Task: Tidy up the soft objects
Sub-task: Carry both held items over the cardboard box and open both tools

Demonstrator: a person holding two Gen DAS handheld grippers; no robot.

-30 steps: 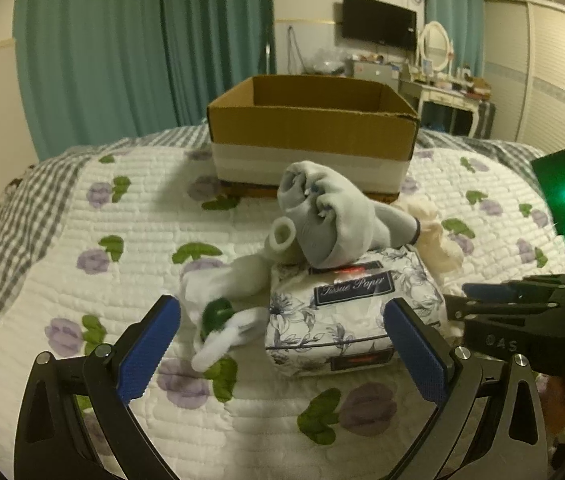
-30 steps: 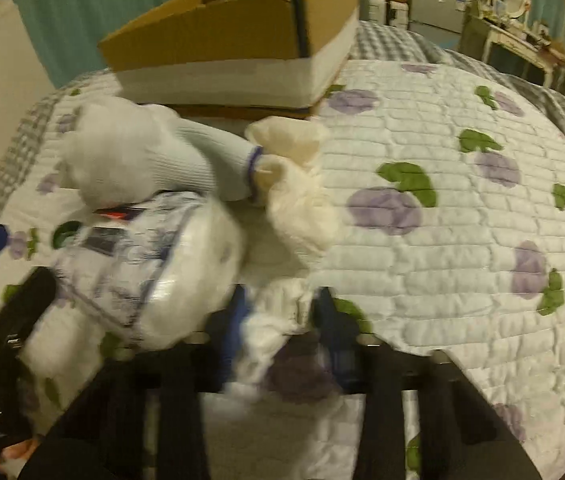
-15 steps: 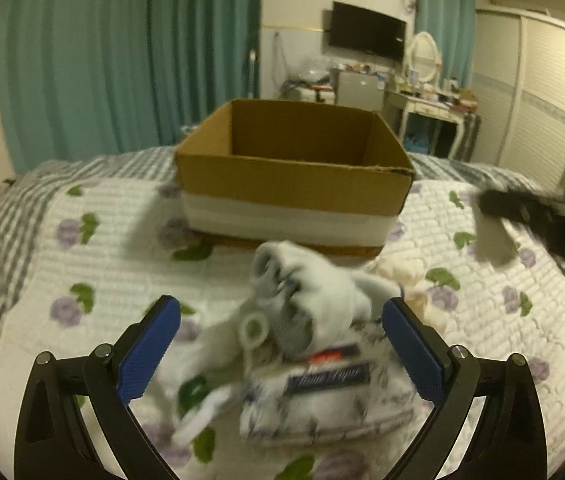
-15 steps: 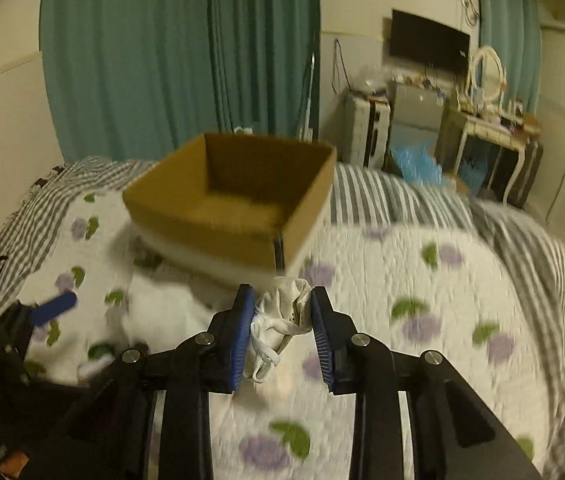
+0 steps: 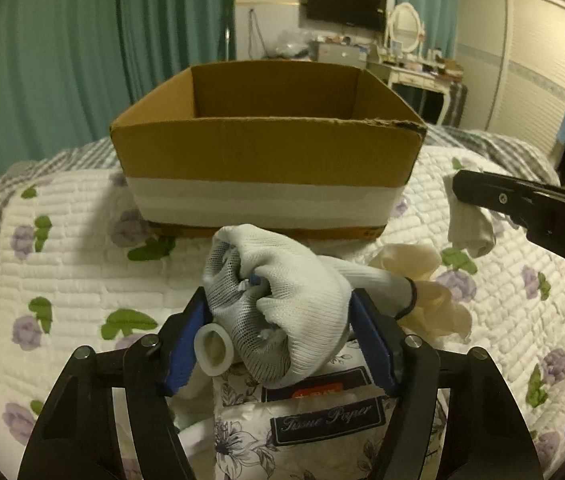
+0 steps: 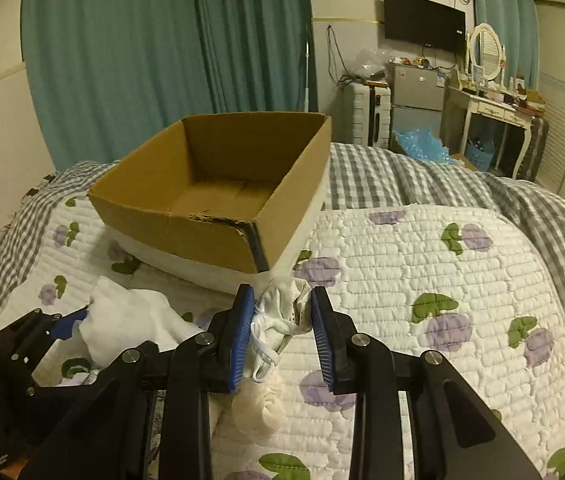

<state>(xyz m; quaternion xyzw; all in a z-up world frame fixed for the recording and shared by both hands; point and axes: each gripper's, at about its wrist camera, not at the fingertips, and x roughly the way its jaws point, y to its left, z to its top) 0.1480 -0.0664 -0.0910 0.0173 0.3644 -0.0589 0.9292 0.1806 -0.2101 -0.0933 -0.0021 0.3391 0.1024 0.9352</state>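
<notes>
Both grippers have closed and lifted since a second ago — my left gripper [image 5: 278, 334] pinches the rolled grey sock [image 5: 282, 304] above the tissue pack [image 5: 302, 420], my right gripper [image 6: 282, 336] grips a white cloth [image 6: 282, 316]. Next I carry both over the empty cardboard box [image 6: 218, 184] — then release.

bed: floral quilt [image 6: 422, 264] | on it: cardboard box [image 6: 218, 204]; tissue pack [image 5: 302, 424]; cream cloth [image 5: 422, 280]

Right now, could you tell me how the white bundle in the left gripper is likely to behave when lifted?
The white mesh bundle will probably squash, since it bulges between the left gripper pads. It looks light and floppy, so its trailing cuff may dangle. The knit should not slip easily.
</notes>
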